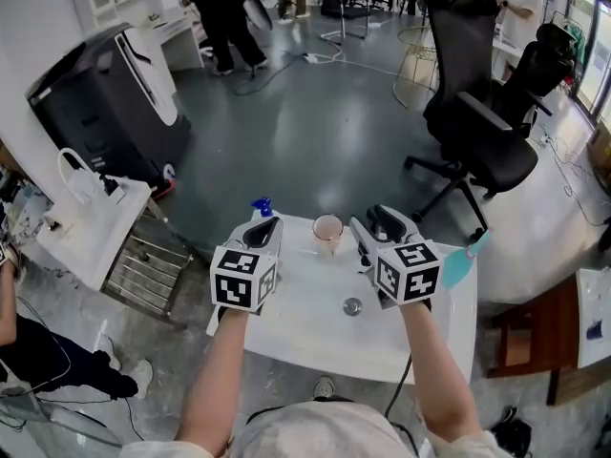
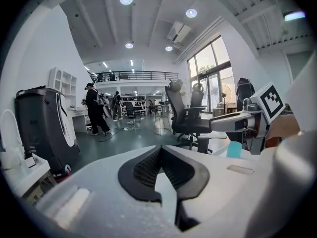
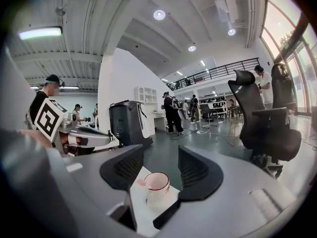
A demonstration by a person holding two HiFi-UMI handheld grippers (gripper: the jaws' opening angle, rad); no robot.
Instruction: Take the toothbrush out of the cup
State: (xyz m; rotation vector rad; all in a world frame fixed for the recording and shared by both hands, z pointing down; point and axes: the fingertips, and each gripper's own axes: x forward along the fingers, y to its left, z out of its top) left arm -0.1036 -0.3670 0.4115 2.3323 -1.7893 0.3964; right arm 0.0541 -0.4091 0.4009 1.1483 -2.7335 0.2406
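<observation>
While, over the white surface (image 1: 305, 327), the left claw (image 2: 161, 151) is pinched together on nothing and the right claw (image 3: 161, 153) is wide apart facing the cup (image 3: 156, 183), the toothbrush (image 3: 141, 182), maybe that pink bit at its rim, is not out yet.

The bare left forearm (image 1: 215, 370) and the bare right forearm (image 1: 434, 370) are stretched forward and down, roughly parallel. A grey two-jaw left gripper (image 1: 270, 225) with black ribbed pads is held at the end of the one, and a matching grey right gripper (image 1: 368, 222) at the end of the other. The two are held side by side at about the same height, near each other but apart. A white cube with black square markers is carried on the left one (image 1: 243, 280) and another on the right one (image 1: 409, 272). The left gripper's jaws are seen pressed together at their tips. The right gripper's jaws are seen set well apart.
</observation>
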